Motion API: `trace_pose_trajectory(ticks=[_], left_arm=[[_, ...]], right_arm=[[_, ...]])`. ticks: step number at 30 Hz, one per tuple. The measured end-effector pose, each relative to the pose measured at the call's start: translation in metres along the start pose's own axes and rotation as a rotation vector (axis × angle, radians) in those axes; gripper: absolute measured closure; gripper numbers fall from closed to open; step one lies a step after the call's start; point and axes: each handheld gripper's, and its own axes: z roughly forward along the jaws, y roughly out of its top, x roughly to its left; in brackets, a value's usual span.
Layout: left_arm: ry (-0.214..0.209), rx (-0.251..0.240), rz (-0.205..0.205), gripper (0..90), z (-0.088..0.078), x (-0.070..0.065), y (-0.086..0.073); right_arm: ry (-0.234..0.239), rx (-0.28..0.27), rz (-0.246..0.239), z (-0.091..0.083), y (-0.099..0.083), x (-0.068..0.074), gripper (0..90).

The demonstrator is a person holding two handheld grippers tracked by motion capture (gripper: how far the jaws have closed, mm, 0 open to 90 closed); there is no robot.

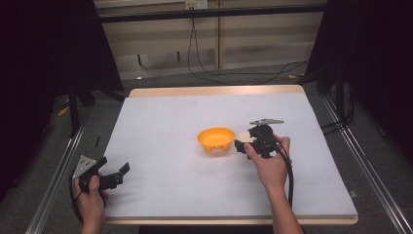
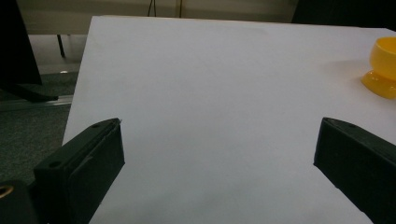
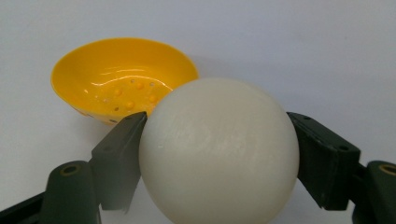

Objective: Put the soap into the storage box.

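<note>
My right gripper (image 1: 242, 142) is shut on a cream-white ball (image 3: 218, 151), whose sides press against both black jaws. It hangs just right of a small orange bowl (image 1: 216, 139) with holes in its bottom (image 3: 122, 74); the bowl stands near the middle of the white table and holds nothing. In the high view the ball (image 1: 244, 136) peeks out beside the gripper's body. My left gripper (image 1: 122, 173) rests at the table's front left corner, jaws wide open with nothing between them (image 2: 217, 154). The bowl (image 2: 384, 67) shows at the right edge of the left gripper view.
The white table top (image 1: 170, 117) has a wooden rim at its far edge. Dark floor, metal rails and black cables lie beyond the table. A black curtain hangs on both sides.
</note>
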Motion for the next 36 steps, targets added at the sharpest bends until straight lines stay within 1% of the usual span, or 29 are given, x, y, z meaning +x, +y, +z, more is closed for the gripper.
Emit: trace_pose_trajectory(ticks=[3, 4, 5, 14, 19, 23, 26, 36], left_arm=[[0.002, 0.000, -0.002, 1.5, 0.000, 0.000, 0.000], [0.006, 0.000, 0.004, 1.5, 0.000, 0.000, 0.000], [0.003, -0.001, -0.001, 1.5, 0.000, 0.000, 0.000], [0.001, 0.000, -0.005, 1.5, 0.000, -0.001, 0.000], [-0.001, 0.001, 0.000, 1.5, 0.000, 0.000, 0.000], [-0.001, 0.001, 0.001, 1.5, 0.000, 0.000, 0.000], [0.001, 0.000, 0.000, 1.5, 0.000, -0.001, 0.000], [-0.002, 0.001, 0.003, 1.5, 0.000, 0.000, 0.000]], right_arm=[[0.002, -0.004, 0.002, 0.001, 0.002, 0.002, 24.1], [0.003, -0.004, 0.004, 0.001, 0.002, 0.003, 24.1], [0.002, -0.003, 0.002, 0.001, 0.003, 0.004, 24.1], [0.005, -0.005, 0.001, 0.001, 0.009, 0.009, 24.1], [0.007, -0.001, -0.011, 0.003, 0.012, 0.012, 24.1], [0.012, -0.002, -0.011, 0.005, 0.014, 0.015, 24.1], [0.010, 0.007, -0.018, 0.008, 0.017, 0.018, 24.1], [0.024, 0.006, -0.033, 0.015, 0.026, 0.031, 24.1]])
